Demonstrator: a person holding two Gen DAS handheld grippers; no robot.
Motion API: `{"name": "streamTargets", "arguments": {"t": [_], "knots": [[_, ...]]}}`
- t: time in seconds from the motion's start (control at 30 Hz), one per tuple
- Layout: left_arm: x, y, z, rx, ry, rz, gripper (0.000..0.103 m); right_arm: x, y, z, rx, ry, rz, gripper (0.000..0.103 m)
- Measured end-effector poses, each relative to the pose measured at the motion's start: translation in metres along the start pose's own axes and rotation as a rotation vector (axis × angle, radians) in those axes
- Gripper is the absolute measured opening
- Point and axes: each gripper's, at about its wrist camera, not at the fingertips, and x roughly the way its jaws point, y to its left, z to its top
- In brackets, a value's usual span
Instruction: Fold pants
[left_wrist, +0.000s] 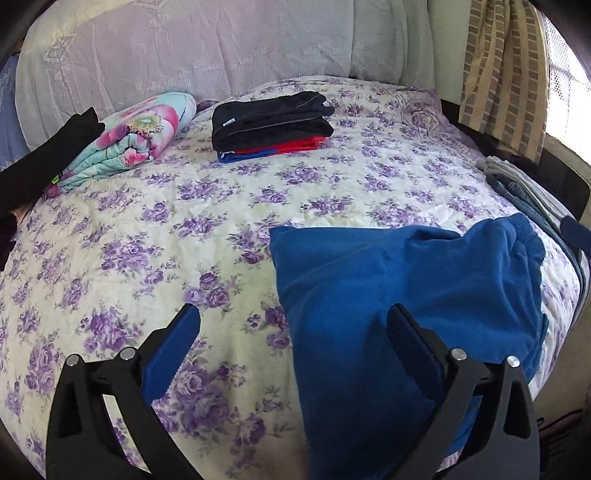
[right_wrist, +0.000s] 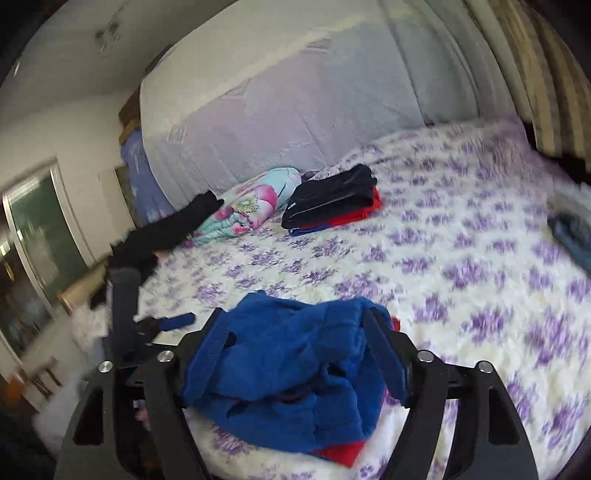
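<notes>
A: Item one, left gripper (left_wrist: 293, 332)?
B: Jaws wide apart, holding nothing. Left finger over bare bedspread, right finger over the near part of the pants.

A: Item two, right gripper (right_wrist: 295, 334)?
B: Jaws spread. Bunched waistband end of the pants sits between the fingers. Whether the pads actually pinch cloth, I cannot tell; the view is blurred.

A: Item three, the pants (left_wrist: 406, 295)?
B: Blue, soft knit. On the near right part of the bed (left_wrist: 184, 229), a long strip running from near centre toward far right, ribbed waistband at the far right end. Some red cloth shows under them in the right wrist view.

A: Which way from the tools?
B: From the left gripper, right of its centre line, long axis slanting away to the far right. From the right gripper, directly between the fingers. The right is nearer the waistband; the left is nearer the straight left edge and the leg end.

A: My judgement: the left must shift right to get that edge between its jaws.

A: Other stock?
B: Folded stack (left_wrist: 271, 123), black over red over blue, far centre. Floral quilt roll (left_wrist: 136, 136), far left. Denim and grey garments (left_wrist: 524, 188), right edge. Curtain (left_wrist: 502, 74), far right.
</notes>
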Motion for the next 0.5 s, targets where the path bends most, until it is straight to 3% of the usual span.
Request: {"name": "streamTargets", "arguments": {"t": [0.1, 0.2, 0.23, 0.33, 0.5], "knots": [[0.002, 0.001, -0.001, -0.019, 0.013, 0.007, 0.099, 0.029, 0.019, -0.005, -0.15, 0.046, -0.157, 0.083], [0.002, 0.004, -0.002, -0.031, 0.018, 0.006, 0.099, 0.061, 0.002, -0.028, -0.164, 0.173, -0.269, 0.083], [0.003, 0.004, -0.002, -0.029, 0.019, 0.005, 0.099, 0.069, -0.012, -0.039, -0.111, 0.22, -0.241, 0.087], [0.003, 0.003, -0.003, -0.024, 0.016, 0.004, 0.099, 0.069, -0.043, -0.051, 0.083, 0.232, -0.132, 0.09], [0.001, 0.004, -0.002, -0.017, 0.006, 0.019, 0.099, 0.045, -0.053, -0.043, 0.185, 0.185, -0.018, 0.091]]}}
